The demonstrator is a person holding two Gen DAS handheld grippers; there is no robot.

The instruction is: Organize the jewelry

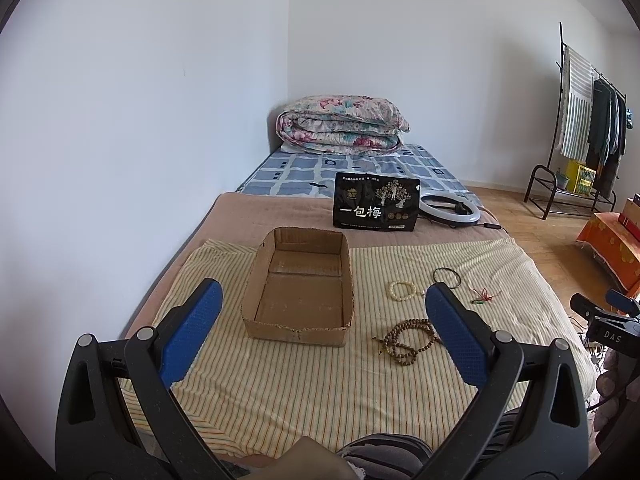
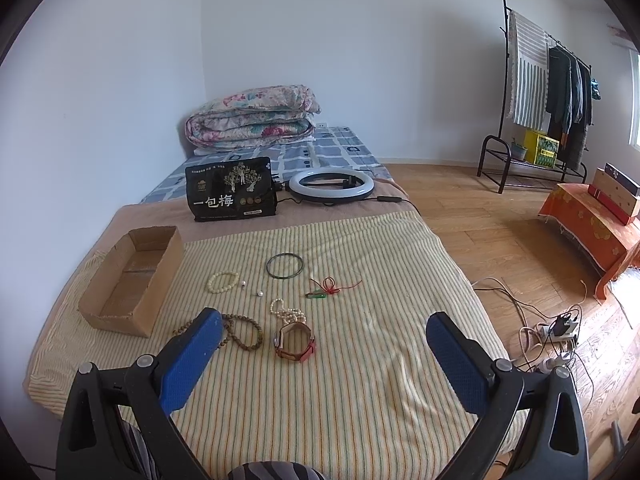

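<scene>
An open, empty cardboard box point(image 1: 300, 284) point(image 2: 132, 280) sits on the striped bed cover point(image 1: 320, 380). Jewelry lies to its right: a white bead bracelet point(image 1: 403, 290) point(image 2: 223, 282), a dark bangle point(image 1: 447, 277) point(image 2: 284, 266), a red cord with a green charm point(image 1: 483, 295) point(image 2: 328, 289), brown wooden beads point(image 1: 404, 342) point(image 2: 242, 332), a pearl strand point(image 2: 286, 312), two loose pearls point(image 2: 260, 293), and a watch with a reddish strap point(image 2: 295, 345). My left gripper point(image 1: 324, 316) is open above the near edge of the box. My right gripper point(image 2: 324, 340) is open above the watch, empty.
A black snack bag point(image 1: 376, 206) point(image 2: 232, 190) and a ring light point(image 1: 448, 208) point(image 2: 331, 186) lie behind the cover. A folded floral quilt point(image 1: 340, 126) sits at the bed's far end. On the floor to the right are a clothes rack point(image 2: 540, 92), an orange-covered stand point(image 2: 592, 232) and cables point(image 2: 552, 336).
</scene>
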